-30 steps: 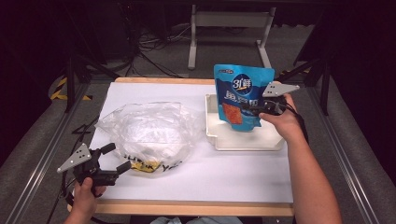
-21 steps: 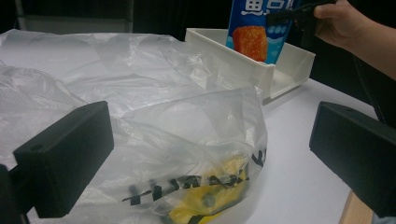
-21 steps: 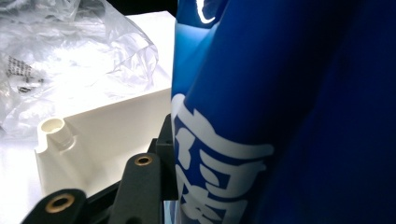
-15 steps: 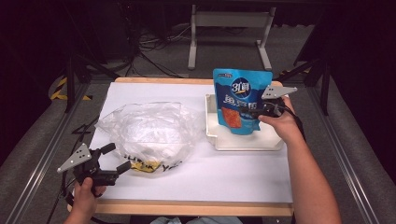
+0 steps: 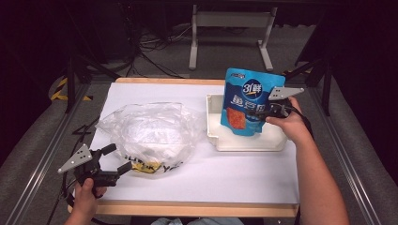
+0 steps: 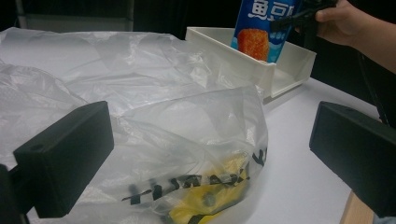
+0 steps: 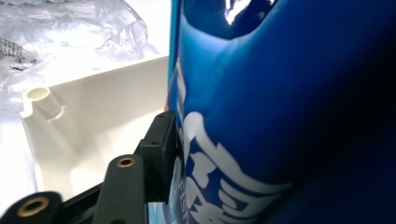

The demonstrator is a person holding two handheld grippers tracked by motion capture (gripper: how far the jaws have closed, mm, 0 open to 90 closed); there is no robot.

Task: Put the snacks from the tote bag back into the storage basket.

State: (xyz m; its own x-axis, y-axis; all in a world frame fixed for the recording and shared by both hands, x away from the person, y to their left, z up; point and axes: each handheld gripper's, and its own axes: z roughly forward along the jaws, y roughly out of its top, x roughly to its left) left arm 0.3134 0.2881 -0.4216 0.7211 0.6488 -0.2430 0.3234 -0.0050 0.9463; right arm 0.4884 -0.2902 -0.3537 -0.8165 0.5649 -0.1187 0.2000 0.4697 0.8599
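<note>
A white tabletop [image 5: 244, 173] with a pale wooden edge stands in a dim room. Grey carpeted floor [image 5: 155, 61] surrounds it. Beyond the far edge, black cables [image 5: 150, 49] trail across the floor beside a grey metal stand [image 5: 230, 21] with two legs. Yellow-and-black hazard tape [image 5: 63, 89] marks the floor at left.

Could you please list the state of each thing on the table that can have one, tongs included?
Blue pouch: upright in the tray, sealed, between the right tongs' jaws.
White tray: upright, holding the pouch.
Clear plastic bag: crumpled, lying on the table.
Right tongs: jaws just opening around the pouch.
Left tongs: open, holding nothing.
</note>
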